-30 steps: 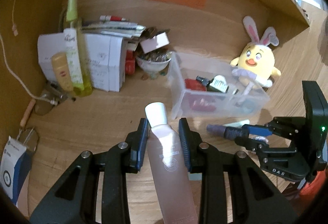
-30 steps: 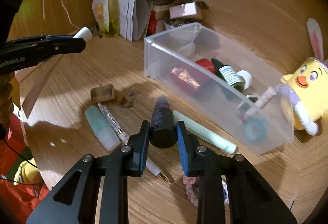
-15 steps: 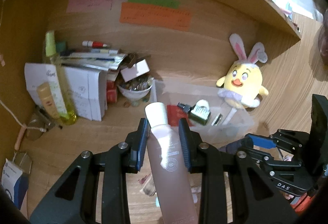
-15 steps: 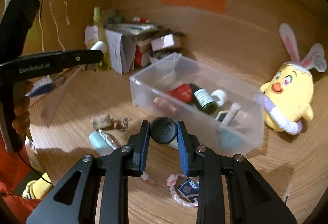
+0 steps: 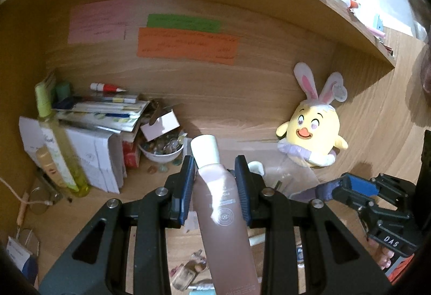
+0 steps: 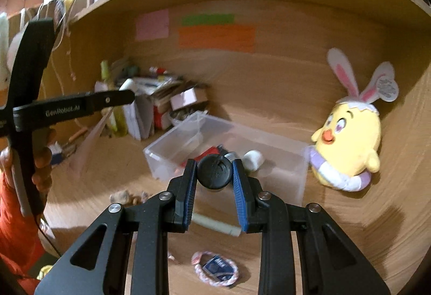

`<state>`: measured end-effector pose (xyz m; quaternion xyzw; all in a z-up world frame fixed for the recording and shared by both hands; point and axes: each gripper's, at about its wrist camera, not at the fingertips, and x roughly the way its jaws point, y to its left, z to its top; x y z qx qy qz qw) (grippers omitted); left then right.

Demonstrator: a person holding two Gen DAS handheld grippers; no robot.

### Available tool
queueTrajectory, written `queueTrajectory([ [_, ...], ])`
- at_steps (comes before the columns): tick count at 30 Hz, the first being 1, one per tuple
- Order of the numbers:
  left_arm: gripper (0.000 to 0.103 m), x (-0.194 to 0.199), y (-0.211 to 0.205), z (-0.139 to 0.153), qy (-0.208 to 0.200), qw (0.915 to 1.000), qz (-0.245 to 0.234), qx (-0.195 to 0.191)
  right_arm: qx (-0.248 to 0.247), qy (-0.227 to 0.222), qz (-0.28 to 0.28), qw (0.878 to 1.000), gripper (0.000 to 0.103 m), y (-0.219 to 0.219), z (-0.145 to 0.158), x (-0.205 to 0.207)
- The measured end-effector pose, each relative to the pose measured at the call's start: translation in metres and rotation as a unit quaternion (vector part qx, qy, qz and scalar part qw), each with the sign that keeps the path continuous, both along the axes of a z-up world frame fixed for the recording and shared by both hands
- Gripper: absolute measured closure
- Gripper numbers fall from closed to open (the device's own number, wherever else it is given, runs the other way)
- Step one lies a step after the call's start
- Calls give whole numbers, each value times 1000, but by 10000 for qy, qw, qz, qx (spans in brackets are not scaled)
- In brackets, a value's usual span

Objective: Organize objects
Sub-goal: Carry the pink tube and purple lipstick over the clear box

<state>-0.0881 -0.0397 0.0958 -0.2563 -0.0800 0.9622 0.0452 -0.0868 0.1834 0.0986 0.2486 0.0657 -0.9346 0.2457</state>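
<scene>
My left gripper (image 5: pixel 215 176) is shut on a pink bottle with a white cap (image 5: pixel 221 203), held up above the wooden desk. My right gripper (image 6: pixel 214 173) is shut on a small dark bottle (image 6: pixel 214 170), its black cap facing the camera. Both hang over the near side of a clear plastic bin (image 6: pixel 280 160) that holds a red item, a small green bottle and a white cap. In the left wrist view the right gripper (image 5: pixel 336 188) shows at the right with the purple-dark bottle in its blue pads. The left gripper (image 6: pixel 126 96) also appears at the left in the right wrist view.
A yellow chick plush with bunny ears (image 5: pixel 312 133) sits by the bin. Books, a white bowl of trinkets (image 5: pixel 161 149) and a tall yellow-green bottle (image 5: pixel 59 149) crowd the back left corner. A pale green tube (image 6: pixel 215 223), a pink cord loop (image 6: pixel 215 268) and small items lie on the desk.
Both grippers rose from the desk with their bottles and tipped up toward the back wall. The right gripper rolled, so the dark bottle's cap now faces the camera.
</scene>
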Motion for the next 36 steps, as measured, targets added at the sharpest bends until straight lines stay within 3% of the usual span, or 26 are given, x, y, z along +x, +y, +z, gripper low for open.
queueTrajectory([
  [10, 73, -43, 11, -4, -280, 9995, -102, -73, 43, 87, -561, 9984, 79, 22, 0, -34],
  [23, 73, -97, 24, -16, -548, 9984, -50, -159, -22, 110, -877, 9961, 79, 41, 1, -63],
  [36, 73, -146, 39, -54, -979, 9944, -76, -393, 955, -18, -1122, 9891, 79, 20, -39, -88],
])
